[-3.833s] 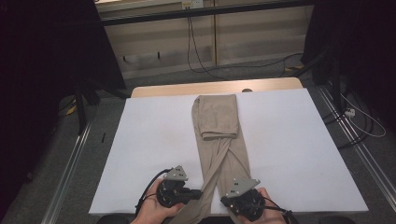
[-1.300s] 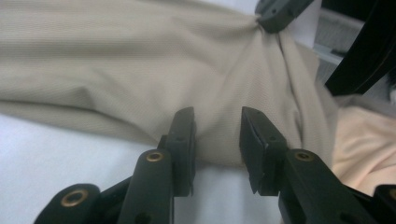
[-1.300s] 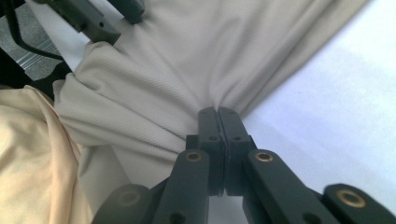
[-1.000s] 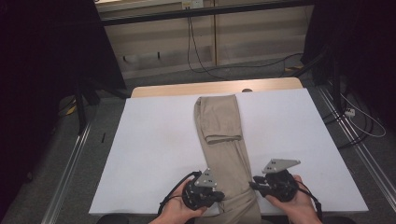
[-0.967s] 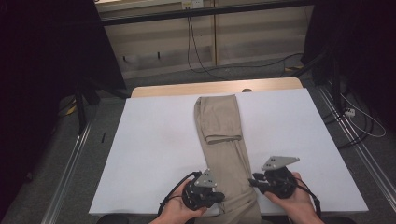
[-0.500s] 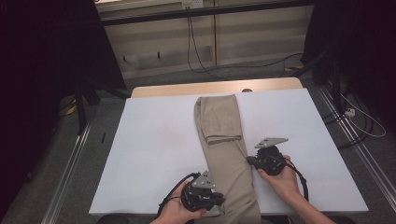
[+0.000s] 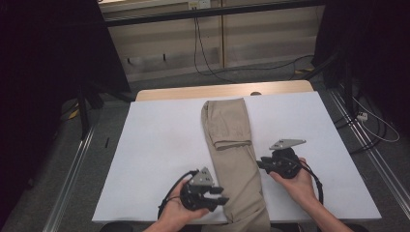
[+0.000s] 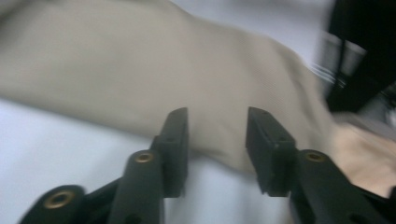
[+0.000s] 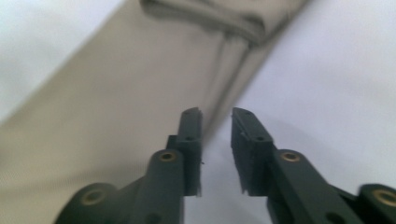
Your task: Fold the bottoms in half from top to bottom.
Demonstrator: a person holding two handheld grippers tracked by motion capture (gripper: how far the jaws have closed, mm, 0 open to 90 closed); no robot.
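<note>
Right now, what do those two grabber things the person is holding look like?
The left gripper and right gripper are chunky black tools, each with two flat black jaws with brass-coloured rivets. Each carries a grey three-cornered plate on top and trails a black cable. The forearms look bare, no sleeves visible.

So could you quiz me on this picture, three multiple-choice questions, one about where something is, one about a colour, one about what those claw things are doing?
1. Where does the folded cloth lie on the white table cover?
A. down the middle, far to near
B. bunched in the far left corner
C. on the floor

2. What colour is the cloth?
A. navy
B. beige
C. red

3. How do the left claw and right claw stand?
A. both open, clamping nothing
B. both shut on cloth
C. left lifting the cloth

Answers: 1 A, the high view shows it as a long strip between the two hands. 2 B, it is tan in every view. 3 A, each gripper view shows a gap between the jaws, at the cloth's edge.
</note>
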